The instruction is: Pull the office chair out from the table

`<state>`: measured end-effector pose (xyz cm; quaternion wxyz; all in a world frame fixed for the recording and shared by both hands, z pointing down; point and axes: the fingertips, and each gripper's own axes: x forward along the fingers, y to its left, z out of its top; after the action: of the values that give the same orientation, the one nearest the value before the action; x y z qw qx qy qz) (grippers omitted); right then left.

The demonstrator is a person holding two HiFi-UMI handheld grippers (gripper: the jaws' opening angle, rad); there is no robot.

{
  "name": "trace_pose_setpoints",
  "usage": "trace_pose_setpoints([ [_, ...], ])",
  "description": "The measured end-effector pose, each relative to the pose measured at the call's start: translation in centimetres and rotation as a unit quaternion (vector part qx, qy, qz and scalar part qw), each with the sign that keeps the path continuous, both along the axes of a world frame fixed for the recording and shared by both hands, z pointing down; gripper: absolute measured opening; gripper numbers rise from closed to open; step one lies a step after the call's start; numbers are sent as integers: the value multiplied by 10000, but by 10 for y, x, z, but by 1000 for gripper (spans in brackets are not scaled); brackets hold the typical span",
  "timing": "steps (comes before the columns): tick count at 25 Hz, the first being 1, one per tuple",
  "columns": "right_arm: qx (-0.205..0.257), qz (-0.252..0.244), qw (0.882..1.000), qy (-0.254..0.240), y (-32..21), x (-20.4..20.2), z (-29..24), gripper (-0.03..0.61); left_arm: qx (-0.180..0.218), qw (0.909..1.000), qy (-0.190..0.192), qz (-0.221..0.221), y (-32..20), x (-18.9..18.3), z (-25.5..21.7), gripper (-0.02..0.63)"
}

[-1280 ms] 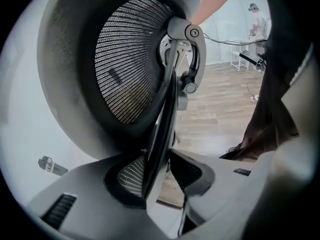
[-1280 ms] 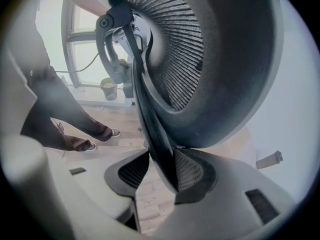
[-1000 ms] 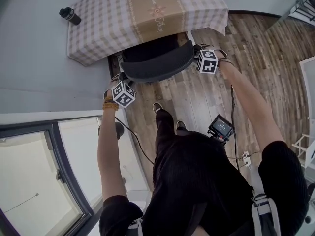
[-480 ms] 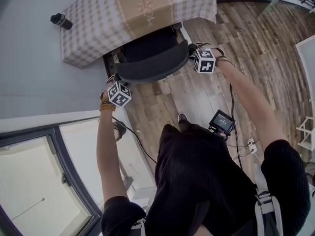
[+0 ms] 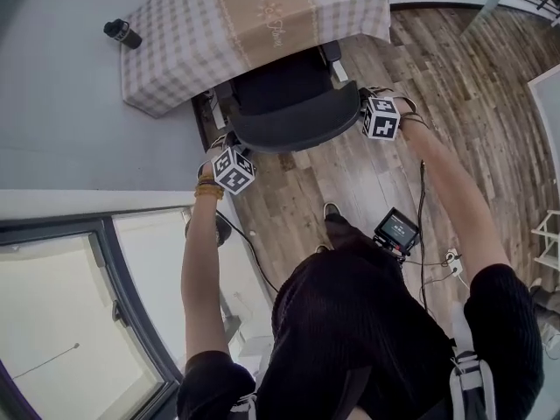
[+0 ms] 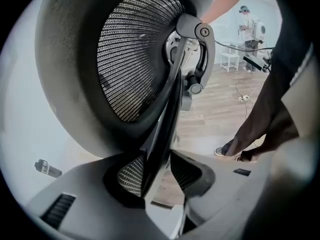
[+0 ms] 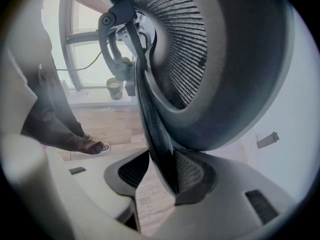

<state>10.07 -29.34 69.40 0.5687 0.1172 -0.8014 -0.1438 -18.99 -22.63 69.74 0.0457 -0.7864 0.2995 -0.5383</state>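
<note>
**Chair partly out from the surface**

The chair [image 5: 293, 125] stands on the wood floor [image 5: 350, 178], its seat just under the near edge of the far surface [image 5: 175, 42], which wears a checked cloth. It looks heavy, but an office chair should roll. Its curved back has a stiff, hard rim around bendy mesh, so the rim is best to hold. The left tool [image 5: 222, 141] and right tool [image 5: 360, 103] each pinch that rim, one at each end.

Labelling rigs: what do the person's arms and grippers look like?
Left gripper and right gripper: pale grey jaws, dark ribbed pads, a white cube with black square markers each. Black short sleeves, orange wristband on the left wrist, black cable by the right arm.
</note>
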Motion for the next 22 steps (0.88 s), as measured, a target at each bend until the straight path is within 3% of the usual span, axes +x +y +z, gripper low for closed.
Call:
trace_pose_setpoints([
  [22,142,278,9995,109,80,41,1,166,-93,9998,172,67,90,43,-2,144],
])
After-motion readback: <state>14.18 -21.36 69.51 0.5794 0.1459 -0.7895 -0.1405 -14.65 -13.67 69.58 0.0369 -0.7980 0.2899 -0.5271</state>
